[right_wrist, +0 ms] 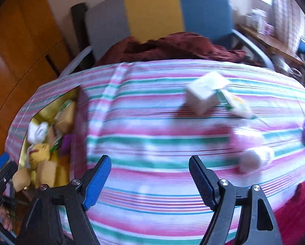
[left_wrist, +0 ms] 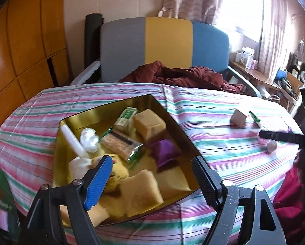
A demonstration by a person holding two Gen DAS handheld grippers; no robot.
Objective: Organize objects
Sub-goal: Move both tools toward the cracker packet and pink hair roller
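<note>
A striped cloth [left_wrist: 213, 138] of pink, green and white covers the table, and behind it stands a chair [left_wrist: 164, 47] with a grey, yellow and blue back, a dark red garment [left_wrist: 183, 77] heaped on its seat. On the cloth's left part sits a gold tin [left_wrist: 115, 104], its walls mirror-bright, already holding a tan sponge block [left_wrist: 149, 123], a second tan sponge [left_wrist: 140, 192], a purple pouch [left_wrist: 164, 153], a clear-wrapped snack bar [left_wrist: 122, 145], a green-and-white carton [left_wrist: 126, 117], a white tube [left_wrist: 73, 140] and a yellow soft toy [left_wrist: 117, 167]. Well apart to the right, loose on the cloth, a white box [right_wrist: 203, 96] stands tilted with a green-edged packet [right_wrist: 234, 102] touching it, and nearer lies a white ball [right_wrist: 252, 160] (blurred). The left gripper [left_wrist: 152, 179] hangs over the tin's near side, jaws spread with nothing pinched; the right gripper [right_wrist: 150, 177] hovers over bare cloth, jaws likewise spread and empty
</note>
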